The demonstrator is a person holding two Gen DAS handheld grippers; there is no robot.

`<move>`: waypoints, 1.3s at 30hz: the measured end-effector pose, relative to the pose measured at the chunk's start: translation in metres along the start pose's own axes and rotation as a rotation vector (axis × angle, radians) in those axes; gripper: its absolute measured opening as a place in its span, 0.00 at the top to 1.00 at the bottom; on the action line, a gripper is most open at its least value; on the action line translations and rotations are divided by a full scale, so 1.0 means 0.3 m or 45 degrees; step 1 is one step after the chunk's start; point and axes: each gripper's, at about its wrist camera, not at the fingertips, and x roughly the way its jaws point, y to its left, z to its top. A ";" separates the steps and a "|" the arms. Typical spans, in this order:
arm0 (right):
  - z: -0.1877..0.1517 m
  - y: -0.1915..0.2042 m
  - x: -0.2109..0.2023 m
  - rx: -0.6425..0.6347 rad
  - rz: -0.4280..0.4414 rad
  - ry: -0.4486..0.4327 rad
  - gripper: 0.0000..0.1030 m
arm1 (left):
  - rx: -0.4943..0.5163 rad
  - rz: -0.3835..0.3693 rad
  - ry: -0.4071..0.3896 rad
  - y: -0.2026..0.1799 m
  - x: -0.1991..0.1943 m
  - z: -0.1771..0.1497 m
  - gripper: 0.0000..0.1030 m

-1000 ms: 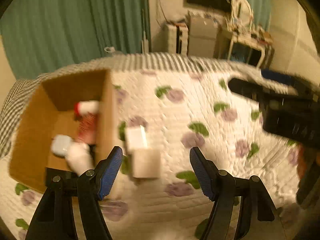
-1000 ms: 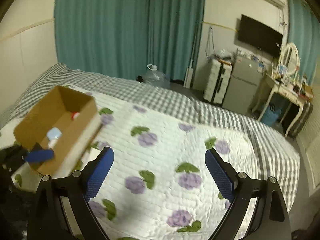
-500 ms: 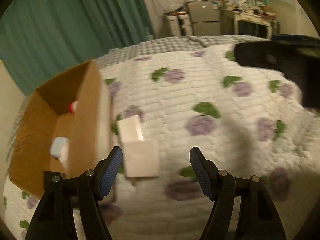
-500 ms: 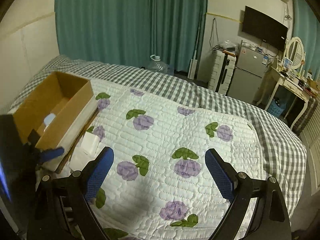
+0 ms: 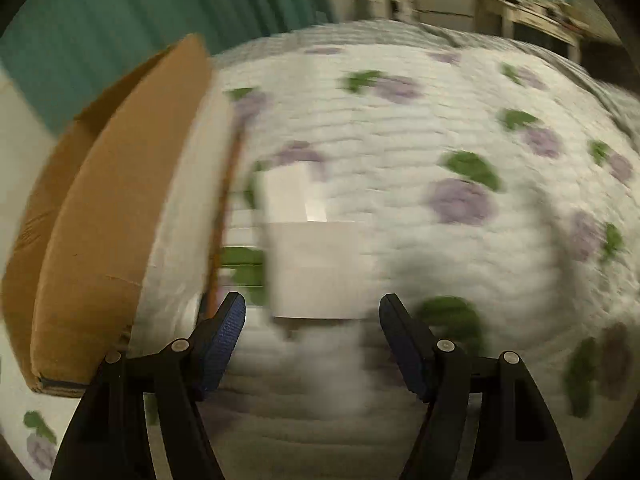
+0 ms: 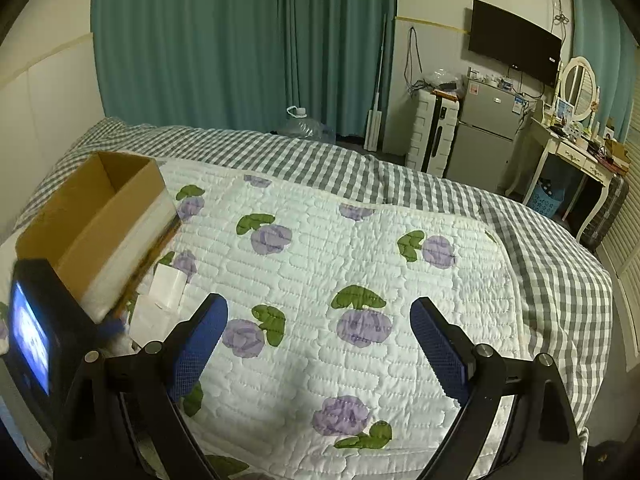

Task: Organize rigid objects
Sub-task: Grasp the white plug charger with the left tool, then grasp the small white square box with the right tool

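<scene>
Boxes (image 5: 320, 268) beside carton (image 5: 104, 216) on quilt (image 6: 360, 264).
Left gripper (image 5: 312, 344) gapes near them; right gripper (image 6: 320, 344) gapes too, empty.

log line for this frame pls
left gripper: open, nearing white box | right gripper: open, empty | cardboard box: on quilt

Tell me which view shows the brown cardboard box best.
The right wrist view: the brown cardboard box appears sharp, whole and open-topped on the quilt. The left wrist view shows only its blurred side wall, close up.

Dim, motion-blurred left view; fisheye-warped edges
</scene>
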 end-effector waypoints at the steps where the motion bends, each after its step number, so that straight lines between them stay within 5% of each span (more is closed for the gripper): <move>1: -0.001 0.001 0.003 -0.001 0.002 0.003 0.10 | -0.051 -0.052 0.014 0.043 0.004 -0.002 0.28; 13: 0.000 0.035 0.040 -0.035 0.010 0.045 0.10 | -0.119 -0.190 0.111 0.069 0.083 0.009 0.29; 16: 0.001 0.055 0.060 -0.069 0.045 0.060 0.10 | -0.171 -0.226 0.086 0.088 0.066 0.013 0.38; 17: 0.003 0.061 0.066 -0.081 0.058 0.063 0.10 | -0.169 -0.231 0.070 0.088 0.055 0.011 0.50; 29: 0.031 0.270 0.223 -0.544 0.457 0.114 0.10 | -0.420 -0.102 -0.017 0.175 -0.125 -0.097 0.51; 33: 0.026 0.376 0.297 -0.734 0.514 0.156 0.10 | -0.549 -0.038 0.038 0.210 -0.108 -0.148 0.51; 39: 0.030 0.483 0.388 -0.890 0.628 0.168 0.10 | -0.574 -0.008 0.024 0.215 -0.120 -0.175 0.51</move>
